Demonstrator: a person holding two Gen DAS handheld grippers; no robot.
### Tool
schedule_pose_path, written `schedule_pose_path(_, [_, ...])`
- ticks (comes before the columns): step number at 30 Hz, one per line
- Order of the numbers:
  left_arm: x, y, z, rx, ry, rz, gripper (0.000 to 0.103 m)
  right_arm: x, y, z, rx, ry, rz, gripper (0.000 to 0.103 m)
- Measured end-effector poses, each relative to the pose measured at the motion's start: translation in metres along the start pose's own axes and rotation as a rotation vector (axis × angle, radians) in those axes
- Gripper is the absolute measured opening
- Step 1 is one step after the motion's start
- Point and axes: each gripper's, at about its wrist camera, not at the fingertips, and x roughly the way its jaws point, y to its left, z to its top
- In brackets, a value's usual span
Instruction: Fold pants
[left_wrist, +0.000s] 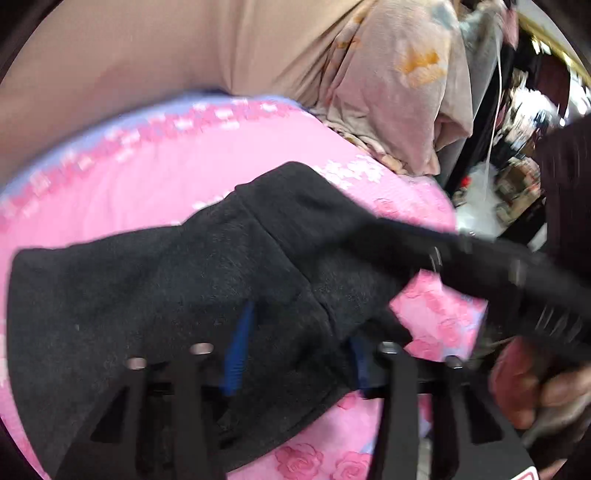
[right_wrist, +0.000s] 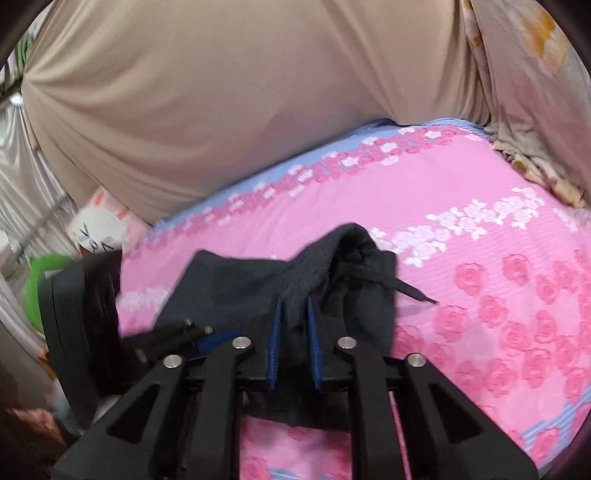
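Dark charcoal pants (right_wrist: 236, 284) lie bunched on a pink rose-patterned bedsheet (right_wrist: 480, 258), toward the near edge of the bed, with a fold of the fabric lifted into both tools. The right gripper (right_wrist: 294, 325) has its two blue-padded fingers (right_wrist: 275, 332) drawn close together and pinched on a raised ridge of the cloth — the drawstring (right_wrist: 402, 286) of the waistband trails loose to the right of them, its tip resting on the sheet. In the left wrist view the left gripper (left_wrist: 299, 350) stands with its blue pads (left_wrist: 236, 350) spread wide, the dark fabric draped across and between them; whether they actually press the cloth cannot be told through the blur. The other tool crosses that view at the right edge as a black bar, a bare hand (left_wrist: 532, 384) wrapped around its grip. Beyond the sheet's far edge, with its lilac border, hangs a beige curtain (right_wrist: 221, 92) — and a pale floral cloth (left_wrist: 402, 92) is heaped at the far right corner of the bed. A white rabbit-face cushion (right_wrist: 96, 229) sits at the left edge.
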Motion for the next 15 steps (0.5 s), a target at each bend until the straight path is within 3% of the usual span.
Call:
schedule_pose_path(1, [-0.001, 0.009, 0.003, -0.038, 0.018, -0.045, 0.021, -0.005, -0.007, -0.004, 0.007, -0.009, -0.006, 0.041])
schedule_pose_path(2, [-0.001, 0.015, 0.004, -0.066, 0.03, -0.067, 0.013, -0.011, -0.014, -0.007, 0.018, -0.023, -0.013, 0.045])
schedule_pose_path(6, [-0.01, 0.042, 0.014, -0.187, -0.007, -0.113, 0.01, -0.017, -0.033, -0.006, -0.001, -0.063, -0.091, 0.048])
schedule_pose_path(9, [-0.026, 0.048, 0.022, -0.216, -0.076, -0.119, 0.01, 0.004, -0.041, 0.002, -0.097, -0.024, -0.159, 0.048])
schedule_pose_path(13, [-0.041, 0.05, 0.034, -0.202, -0.128, -0.09, 0.01, 0.048, -0.059, 0.014, -0.111, 0.054, -0.127, 0.048])
schedule_pose_path(14, [-0.042, 0.05, 0.036, -0.2, -0.133, -0.081, 0.01, 0.061, -0.064, 0.017, -0.103, 0.095, -0.091, 0.043])
schedule_pose_path(15, [-0.043, 0.051, 0.038, -0.193, -0.139, -0.069, 0.01, 0.067, -0.066, 0.018, -0.089, 0.122, -0.055, 0.02])
